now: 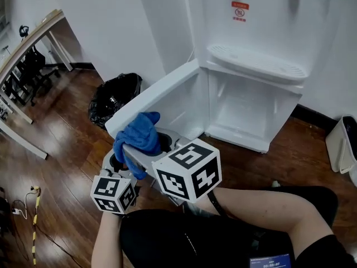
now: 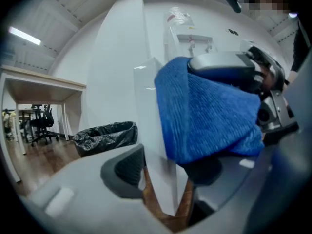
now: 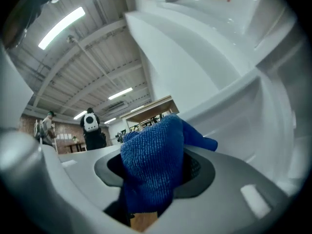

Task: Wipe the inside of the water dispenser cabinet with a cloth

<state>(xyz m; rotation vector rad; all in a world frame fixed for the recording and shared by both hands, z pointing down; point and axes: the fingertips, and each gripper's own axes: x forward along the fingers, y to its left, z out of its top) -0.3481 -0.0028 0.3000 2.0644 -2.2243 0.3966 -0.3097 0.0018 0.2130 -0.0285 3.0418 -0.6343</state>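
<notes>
The left hand-held gripper (image 2: 163, 175) is pinching the white cabinet door (image 2: 146, 111) at lower centre; a blue cloth (image 2: 204, 116) is hanging centre right.

The cabinet door (image 1: 159, 105) is standing open left of the water dispenser cabinet (image 1: 251, 113), with 1 trash bin (image 1: 114, 96) sitting beyond it. The left gripper (image 2: 163, 174) is clamping the door's edge; the cloth (image 1: 139, 135) in the right gripper (image 3: 153, 172) is hanging just beside.

We see a blue cloth (image 1: 139, 135), rough and looped; the dispenser (image 1: 262, 38) and its door (image 1: 167, 94) are smooth, glossy white plastic; the floor (image 1: 72, 144) is polished wood; the bin bag (image 1: 114, 96) shiny black plastic
</notes>
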